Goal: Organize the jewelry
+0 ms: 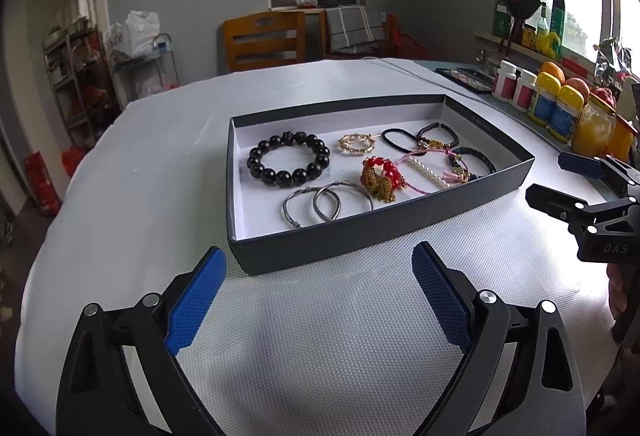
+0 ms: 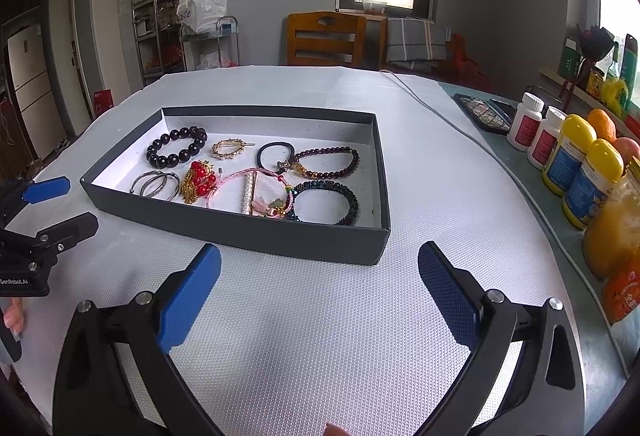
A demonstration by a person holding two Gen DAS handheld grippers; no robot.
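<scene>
Shallow dark gray box (image 1: 360,236) with a white floor, lidless, near the middle of the white textured table (image 1: 320,336). Everything jewelry-like lying inside it, nothing on the cloth around.

Inside, seen from the left wrist view:
- Toward the far left corner, large black bead bracelet (image 1: 289,164), flat and on its own.
- By the near wall, two silver bangles (image 1: 326,205), overlapping.
- Near the box's middle by the far wall, gold ring-shaped piece (image 1: 357,144), possibly a hair clip; too small to tell.
- Beside it, black hair tie (image 1: 400,140), touching a dark bead bracelet with gold charm (image 1: 437,137).
- Centre, red bead and gold chain cluster (image 1: 380,180), bunched up.
- Next to that, pink cord bracelet (image 1: 424,172) with a pearl bar clip (image 1: 430,172) lying across it.
- Toward the right wall, dark blue-black bead bracelet (image 1: 474,164), tangled at one edge with the pink cord's tassel.

Left gripper (image 1: 320,296) spread wide, holding nothing, over the cloth just short of the box's near wall. Right gripper (image 2: 320,296) likewise spread wide and bare, over the cloth before the box's near right corner.

Along the right edge of the table, white and yellow bottles (image 2: 568,156) and an orange jar (image 2: 612,228), well apart from the box.
</scene>
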